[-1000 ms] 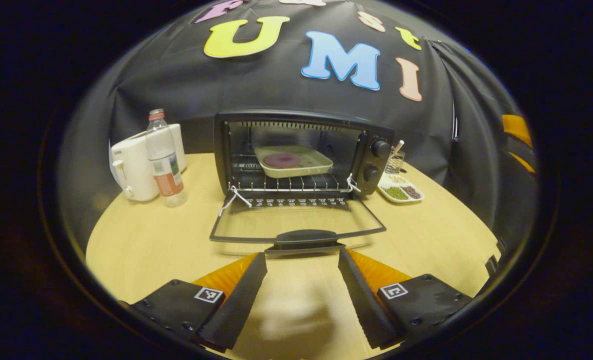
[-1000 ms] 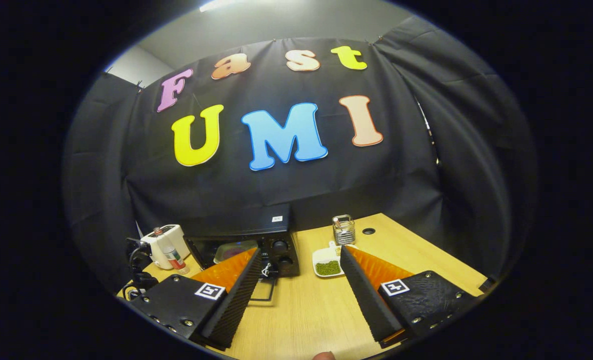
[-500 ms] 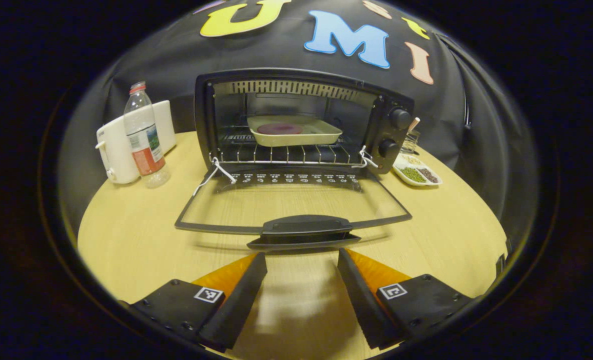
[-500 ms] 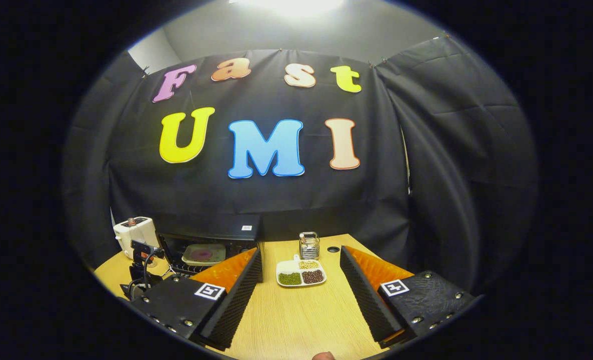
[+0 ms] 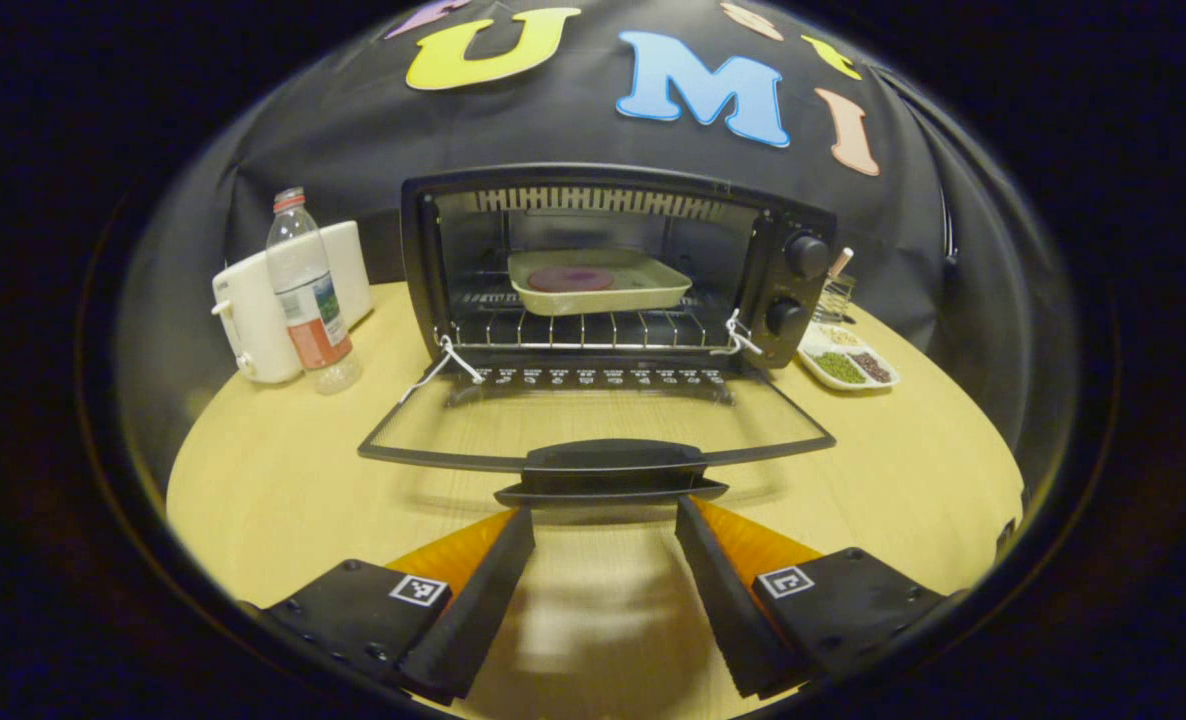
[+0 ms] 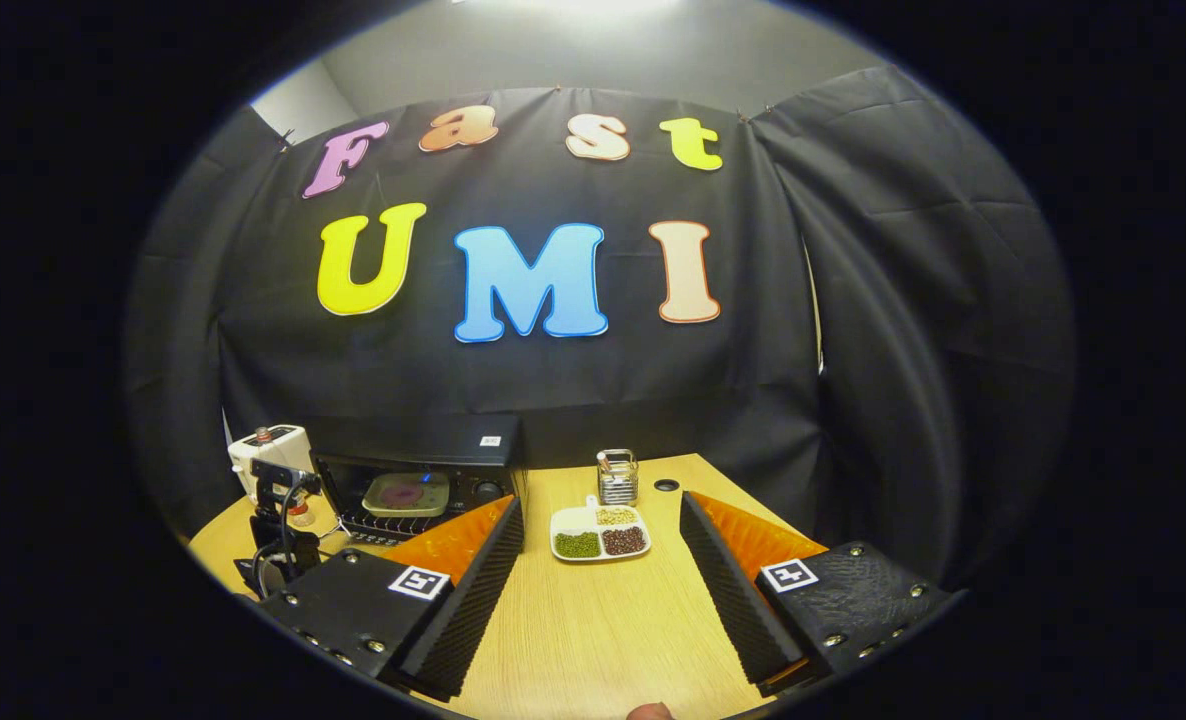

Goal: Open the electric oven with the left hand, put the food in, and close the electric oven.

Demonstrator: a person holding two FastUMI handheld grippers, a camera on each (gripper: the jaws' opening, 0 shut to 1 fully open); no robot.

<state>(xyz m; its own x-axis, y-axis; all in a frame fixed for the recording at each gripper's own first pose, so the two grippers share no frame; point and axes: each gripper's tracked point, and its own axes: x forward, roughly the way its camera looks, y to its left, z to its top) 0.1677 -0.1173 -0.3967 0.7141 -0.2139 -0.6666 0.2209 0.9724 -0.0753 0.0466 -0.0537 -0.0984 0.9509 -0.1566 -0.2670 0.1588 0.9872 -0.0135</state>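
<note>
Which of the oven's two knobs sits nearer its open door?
The lower knob, directly beneath the upper knob on the oven's right panel, closest to the door.

Matt pale wood-grain table (image 5: 283, 480) is carrying a black metal oven (image 5: 613, 270) with wire rack (image 5: 593, 330), glossy glass door (image 5: 598, 415), clear plastic bottle (image 5: 305, 290).

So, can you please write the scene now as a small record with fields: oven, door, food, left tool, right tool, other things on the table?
oven: electric oven, standing on the wooden table
door: oven door open, folded down flat, handle toward the left tool
food: tray with a round purple piece on the rack inside
left tool: left tool open, just in front of the handle, holding nothing
right tool: right tool open, empty, above the table
other things: plastic bottle, white appliance, divided dish of beans
</note>
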